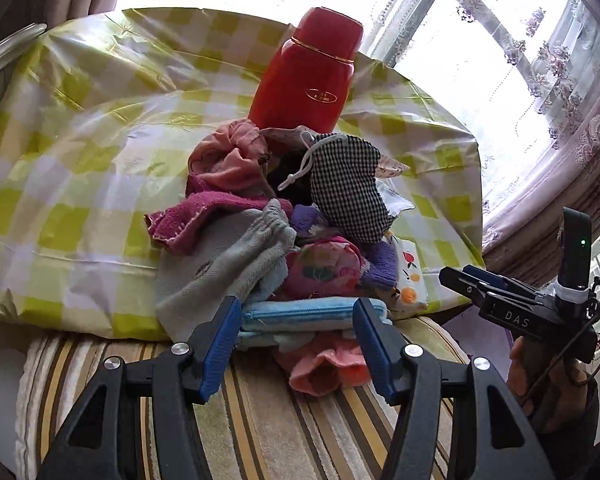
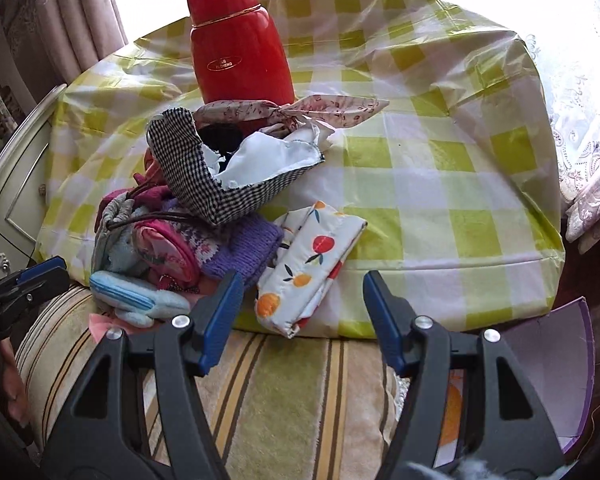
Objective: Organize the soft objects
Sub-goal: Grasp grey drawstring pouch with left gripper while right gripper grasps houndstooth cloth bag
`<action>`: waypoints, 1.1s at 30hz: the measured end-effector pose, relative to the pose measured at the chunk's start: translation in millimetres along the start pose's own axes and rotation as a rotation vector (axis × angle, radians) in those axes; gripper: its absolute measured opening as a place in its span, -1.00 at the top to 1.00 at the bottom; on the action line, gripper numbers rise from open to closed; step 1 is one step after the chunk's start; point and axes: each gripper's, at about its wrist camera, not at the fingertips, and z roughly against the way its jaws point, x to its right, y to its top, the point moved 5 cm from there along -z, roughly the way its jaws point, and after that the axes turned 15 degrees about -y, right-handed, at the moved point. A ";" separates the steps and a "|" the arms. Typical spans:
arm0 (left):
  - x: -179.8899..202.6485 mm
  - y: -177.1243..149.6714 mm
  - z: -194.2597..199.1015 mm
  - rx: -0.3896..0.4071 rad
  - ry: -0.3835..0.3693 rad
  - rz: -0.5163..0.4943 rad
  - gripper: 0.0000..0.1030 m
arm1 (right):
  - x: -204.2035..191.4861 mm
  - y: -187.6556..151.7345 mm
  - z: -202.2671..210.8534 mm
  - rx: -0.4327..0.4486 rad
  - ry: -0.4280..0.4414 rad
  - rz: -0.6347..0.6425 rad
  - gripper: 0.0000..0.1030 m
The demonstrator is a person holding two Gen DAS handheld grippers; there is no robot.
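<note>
A pile of soft things lies at the near edge of a table with a green-checked cover (image 1: 80,152). It holds a checked black-and-white pouch (image 1: 348,188), a grey drawstring bag (image 1: 228,268), a magenta cloth (image 1: 192,216), a light blue zip pouch (image 1: 300,314) and a fruit-print pouch (image 2: 312,264). My left gripper (image 1: 296,340) is open and empty, its fingers either side of the blue zip pouch. My right gripper (image 2: 300,316) is open and empty, just before the fruit-print pouch. The right gripper also shows in the left wrist view (image 1: 480,284).
A red thermos (image 1: 308,72) stands upright right behind the pile. A striped cushion (image 2: 284,392) lies under both grippers. A purple box (image 2: 552,364) sits at the right. A white cabinet (image 2: 8,200) stands at the left. Curtains and a window (image 1: 480,40) are behind.
</note>
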 end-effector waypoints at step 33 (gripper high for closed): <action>-15.7 64.9 2.9 0.190 -0.161 -0.051 0.79 | -77.0 71.0 -91.6 -0.114 0.169 -0.016 -0.42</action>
